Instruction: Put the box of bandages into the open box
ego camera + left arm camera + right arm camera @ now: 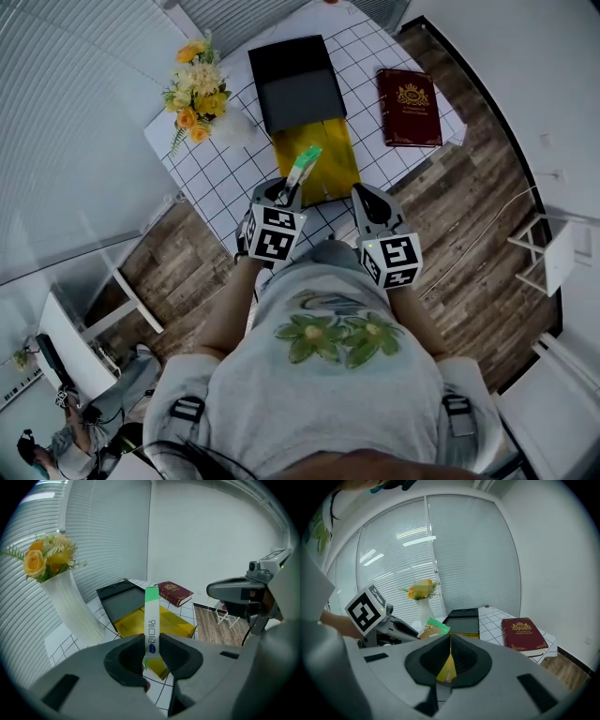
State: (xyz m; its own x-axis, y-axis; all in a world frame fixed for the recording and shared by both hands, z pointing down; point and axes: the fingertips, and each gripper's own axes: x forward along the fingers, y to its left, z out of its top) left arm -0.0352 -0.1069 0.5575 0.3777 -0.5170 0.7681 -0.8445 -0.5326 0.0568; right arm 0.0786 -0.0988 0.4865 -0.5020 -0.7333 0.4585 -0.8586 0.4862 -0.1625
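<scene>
The box of bandages [306, 167], a slim white carton with a green end, stands up from my left gripper [290, 190], which is shut on its lower end. In the left gripper view the carton [151, 620] rises between the pads, above the near end of the open box [123, 603]. That box has a black tray [296, 82] and a yellow part [328, 157] lying towards me. My right gripper [367, 199] hovers beside the yellow part's near right corner, jaws shut on nothing [449, 654]. The right gripper view also shows the carton [434, 627].
A white vase of yellow flowers [199, 92] stands at the table's left, close to the open box. A dark red book [409, 106] lies at the right. The gridded tablecloth [221, 178] ends just ahead of my grippers, with wooden floor [469, 234] around the table.
</scene>
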